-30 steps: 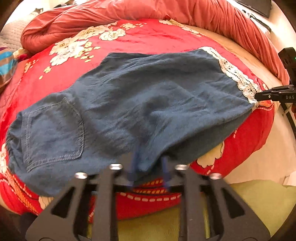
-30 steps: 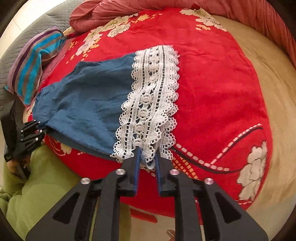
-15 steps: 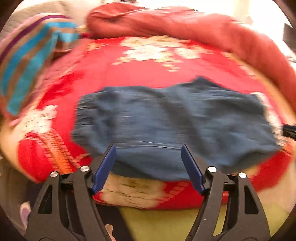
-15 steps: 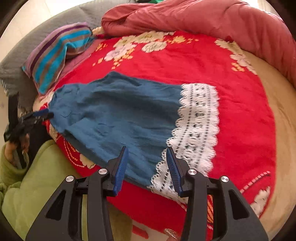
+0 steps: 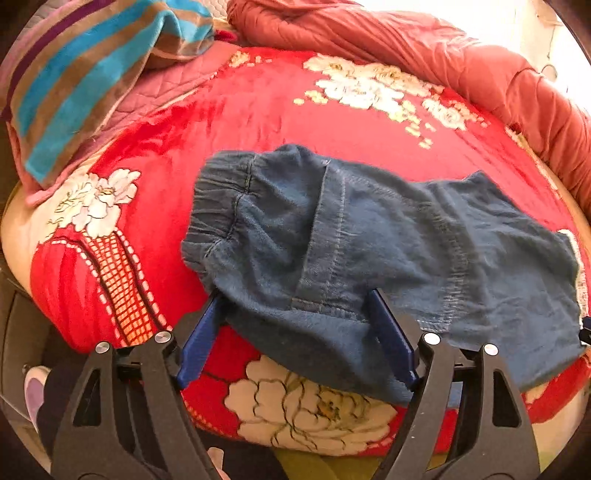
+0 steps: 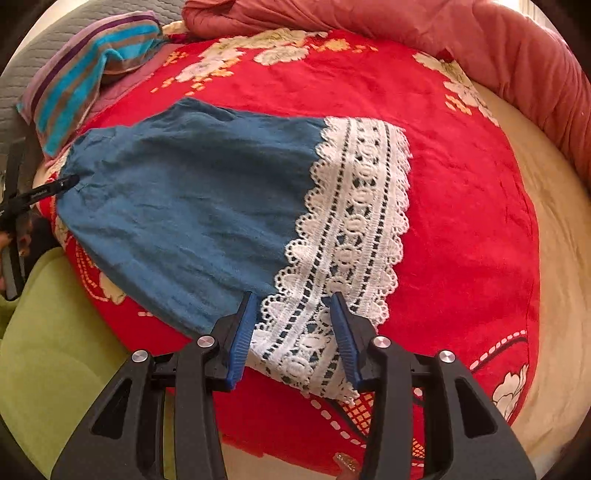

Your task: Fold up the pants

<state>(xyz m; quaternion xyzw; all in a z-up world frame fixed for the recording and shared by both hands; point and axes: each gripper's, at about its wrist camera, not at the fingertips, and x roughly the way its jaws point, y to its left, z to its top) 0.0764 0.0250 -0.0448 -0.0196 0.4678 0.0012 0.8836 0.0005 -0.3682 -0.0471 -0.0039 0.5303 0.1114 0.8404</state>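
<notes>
**One pair of pants flat on the red blanket, both grippers open over its near edge**

I count one pair of blue pants (image 5: 388, 236), lying flat across the red floral blanket (image 5: 258, 110) with their near edge close to the blanket's front edge. The gathered waistband (image 5: 218, 206) sits at the left in my left wrist view. At the other end there is one wide band of white lace (image 6: 351, 229), clear in my right wrist view.

I have two grippers. My left gripper (image 5: 295, 325) points steeply down over the waist end, its jaws wide and opening further. The two blue pads (image 5: 201, 336) stand on either side of a stretch of the pants' near edge, and I see no pinch on the cloth. My right gripper (image 6: 293, 325) also tilts steeply down, over the lace end. Its jaws stand moderately apart with the lace hem between them, and the pads do not press on it. In the right wrist view the left gripper's black tip shows at the far left, at the waist corner of the pants.

Around the blanket I count one striped cloth (image 5: 81, 70) in turquoise, brown and purple at the upper left, one bunched salmon quilt (image 6: 406, 29) along the far edge, and a green surface (image 6: 55, 332) below the blanket's front edge.
</notes>
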